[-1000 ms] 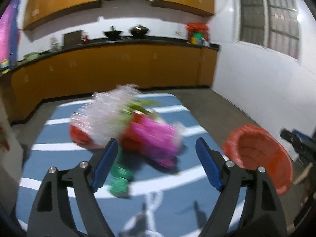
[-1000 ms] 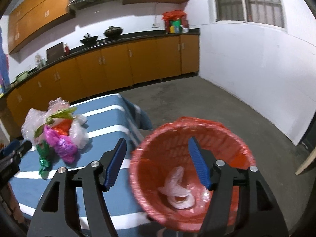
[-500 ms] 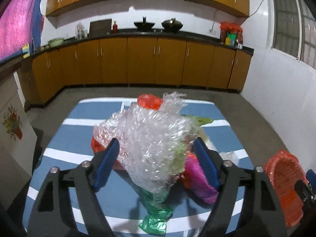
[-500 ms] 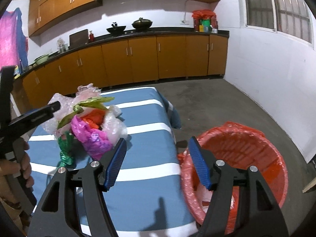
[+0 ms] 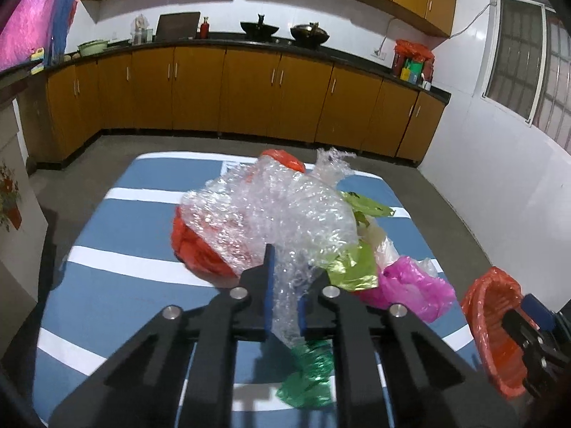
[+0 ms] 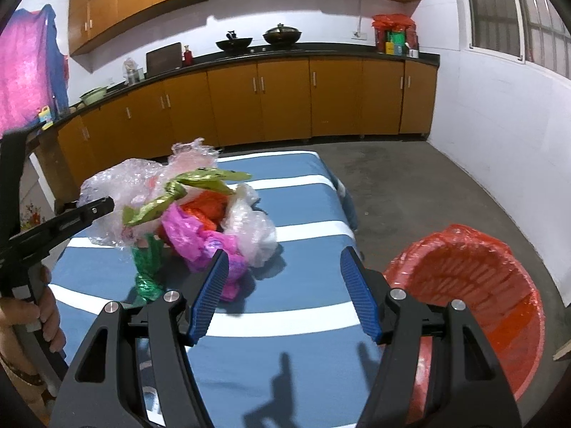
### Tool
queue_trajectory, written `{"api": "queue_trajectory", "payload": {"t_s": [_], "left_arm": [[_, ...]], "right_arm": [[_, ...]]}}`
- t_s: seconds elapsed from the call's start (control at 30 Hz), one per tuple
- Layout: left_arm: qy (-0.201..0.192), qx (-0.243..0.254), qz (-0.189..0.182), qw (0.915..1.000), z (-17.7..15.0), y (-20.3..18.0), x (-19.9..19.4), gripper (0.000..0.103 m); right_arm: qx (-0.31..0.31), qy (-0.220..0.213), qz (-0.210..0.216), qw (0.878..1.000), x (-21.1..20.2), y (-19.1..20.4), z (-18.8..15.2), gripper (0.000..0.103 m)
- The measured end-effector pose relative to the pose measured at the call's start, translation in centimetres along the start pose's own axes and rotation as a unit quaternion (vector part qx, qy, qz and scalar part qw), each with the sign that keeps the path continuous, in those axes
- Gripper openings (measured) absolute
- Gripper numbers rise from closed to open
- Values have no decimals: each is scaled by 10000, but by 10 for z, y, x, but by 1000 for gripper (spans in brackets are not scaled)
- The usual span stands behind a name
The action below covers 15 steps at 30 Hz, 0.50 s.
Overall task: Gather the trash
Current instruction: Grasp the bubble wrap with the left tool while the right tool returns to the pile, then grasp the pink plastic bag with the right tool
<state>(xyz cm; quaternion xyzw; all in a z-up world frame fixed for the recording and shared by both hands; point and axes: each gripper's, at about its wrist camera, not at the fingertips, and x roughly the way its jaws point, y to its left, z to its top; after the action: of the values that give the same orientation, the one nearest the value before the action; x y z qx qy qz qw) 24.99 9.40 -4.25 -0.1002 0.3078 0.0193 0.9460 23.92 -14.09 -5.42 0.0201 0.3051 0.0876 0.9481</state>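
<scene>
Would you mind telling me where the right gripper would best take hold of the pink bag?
Probably its crumpled near end: the pink bag lies at the pile's front edge, just beyond the open right gripper. Come in low along the table, pinching a raised fold; the clear wrap is already in the left gripper.

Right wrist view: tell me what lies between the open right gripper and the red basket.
In the right wrist view, only bare striped tablecloth and floor lie between the right gripper and the red basket.
</scene>
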Motion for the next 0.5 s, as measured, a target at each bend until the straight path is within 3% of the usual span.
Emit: {"api": "queue_trajectory", "payload": {"t_s": [0.3,0.5], "left_arm": [[-388,-152,35,9991,-2,34,-47,11],[-467,-214,120,9986,-5,50,-65,11]], "right_arm": [[1,-39,522,9986,17,31,13,65],[-69,127,590,9982,47,46,16,59]]}}
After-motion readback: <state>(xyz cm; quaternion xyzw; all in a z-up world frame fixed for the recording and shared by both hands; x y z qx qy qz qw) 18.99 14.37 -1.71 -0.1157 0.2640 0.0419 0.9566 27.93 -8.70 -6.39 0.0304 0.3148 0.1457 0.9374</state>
